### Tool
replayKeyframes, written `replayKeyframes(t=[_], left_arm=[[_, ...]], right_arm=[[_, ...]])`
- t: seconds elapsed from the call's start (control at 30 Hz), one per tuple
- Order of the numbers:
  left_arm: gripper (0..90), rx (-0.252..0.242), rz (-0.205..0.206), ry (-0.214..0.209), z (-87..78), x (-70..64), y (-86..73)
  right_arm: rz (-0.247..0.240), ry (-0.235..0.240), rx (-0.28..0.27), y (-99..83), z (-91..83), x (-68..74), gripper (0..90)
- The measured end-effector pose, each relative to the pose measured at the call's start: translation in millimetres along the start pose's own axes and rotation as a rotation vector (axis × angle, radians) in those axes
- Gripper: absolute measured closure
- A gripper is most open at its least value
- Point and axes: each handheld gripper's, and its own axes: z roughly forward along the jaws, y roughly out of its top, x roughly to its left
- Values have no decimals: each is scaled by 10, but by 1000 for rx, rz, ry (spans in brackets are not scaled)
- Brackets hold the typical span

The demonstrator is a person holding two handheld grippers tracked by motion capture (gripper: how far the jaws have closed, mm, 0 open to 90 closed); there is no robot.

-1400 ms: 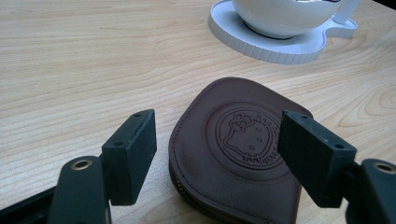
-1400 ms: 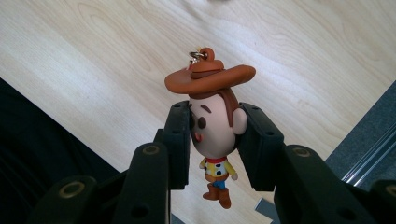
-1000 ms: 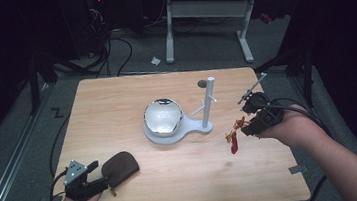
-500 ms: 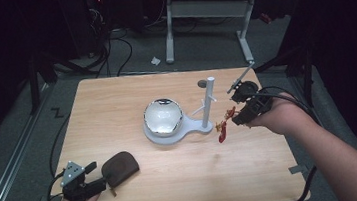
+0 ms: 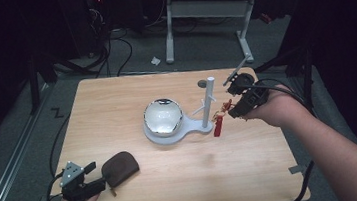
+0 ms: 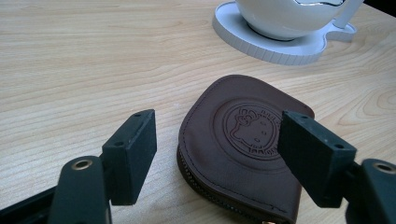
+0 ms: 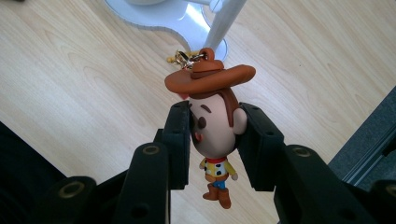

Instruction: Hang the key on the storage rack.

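Observation:
My right gripper (image 5: 236,105) (image 7: 215,135) is shut on the head of a small cowboy keychain figure (image 7: 215,122), held above the table just right of the white post (image 5: 209,99) (image 7: 224,18). Its gold clasp (image 7: 184,57) points toward the post, and a red strap (image 5: 218,126) hangs below it. The post rises from a white stand (image 5: 189,130) that carries a mirrored dome (image 5: 163,117). At the front left lies a brown leather pouch (image 5: 120,168) (image 6: 247,140) with an embossed emblem. My left gripper (image 5: 92,174) (image 6: 219,140) is open, its jaws on either side of the pouch's near end.
A small dark disc (image 5: 202,83) lies on the wooden table (image 5: 117,107) behind the post. A thin side peg (image 5: 197,110) sticks out of the post toward the dome. Cables and desk legs (image 5: 169,36) stand on the floor beyond the far edge.
My right gripper has carried the cowboy keychain left and slightly away from me, closer to the white post. The left gripper and the pouch have stayed put.

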Motion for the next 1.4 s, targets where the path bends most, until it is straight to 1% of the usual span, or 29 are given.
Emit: replayKeyframes(t=[0.07,0.1,0.13,0.17,0.2,0.27,0.3,0.33,0.53,0.6,0.67,0.7,0.73,0.77,0.87,0.93,1.03,1.07,1.1,1.13,1.17,1.2,1.23,1.27,1.33,1.4], left_arm=[[287,0,0,1,-3,3,-1],[287,0,-2,1,-4,5,-1],[287,-1,-2,3,-5,7,0],[287,-2,-2,3,-6,8,0],[287,-2,-2,3,-6,8,0],[287,-1,-2,3,-7,8,-1],[287,-1,-2,3,-7,8,-1],[287,-2,-3,3,-6,8,-1],[287,-4,-3,3,-10,12,-1],[287,-4,-4,2,-11,13,-1],[287,-4,-6,2,-11,15,-2],[287,-4,-6,2,-12,16,-2],[287,-4,-6,2,-12,16,-2],[287,-4,-6,2,-12,16,-2],[288,-2,-5,1,-10,17,-4],[288,-1,-5,-1,-7,19,-4],[288,1,-5,-1,-6,19,-4],[289,3,-4,-2,-4,18,-4],[289,3,-4,-2,-4,18,-4],[289,3,-5,-3,-2,17,-4],[289,5,-4,-4,0,15,-4],[289,6,-3,-4,1,12,-4],[289,7,0,-4,4,6,-4],[289,7,0,-4,4,6,-4],[289,7,0,-5,7,3,-5],[289,8,1,-5,7,2,-5]], right_arm=[[7,-1,2,22,-12,5,663],[-11,0,-2,39,-15,-6,662],[-16,0,-6,73,-29,0,663],[-7,-3,-6,83,-36,8,662],[-16,-2,-8,98,-45,4,662],[-13,-4,-11,109,-55,7,663],[-2,-8,-11,131,-77,13,662],[-18,-9,-19,142,-83,2,662],[-10,-18,-30,212,-135,-13,662],[-16,-22,-33,220,-138,-21,663],[-16,-26,-40,241,-148,-34,662],[-4,-27,-47,257,-155,-49,662],[-10,-30,-46,263,-153,-63,663],[4,-34,-42,264,-147,-69,662],[7,-36,-41,260,-121,-99,662],[21,-34,-37,238,-71,-135,662],[25,-33,-34,216,-27,-160,662],[35,-27,-32,190,14,-181,662],[33,-27,-32,178,37,-191,663],[33,-27,-32,178,37,-191,663],[46,-22,-28,156,77,-199,662],[46,-22,-28,156,77,-199,662],[41,-17,-27,137,116,-214,663],[52,-15,-23,127,133,-210,662],[42,-9,-26,107,176,-215,662],[54,-3,-24,90,219,-205,662]])
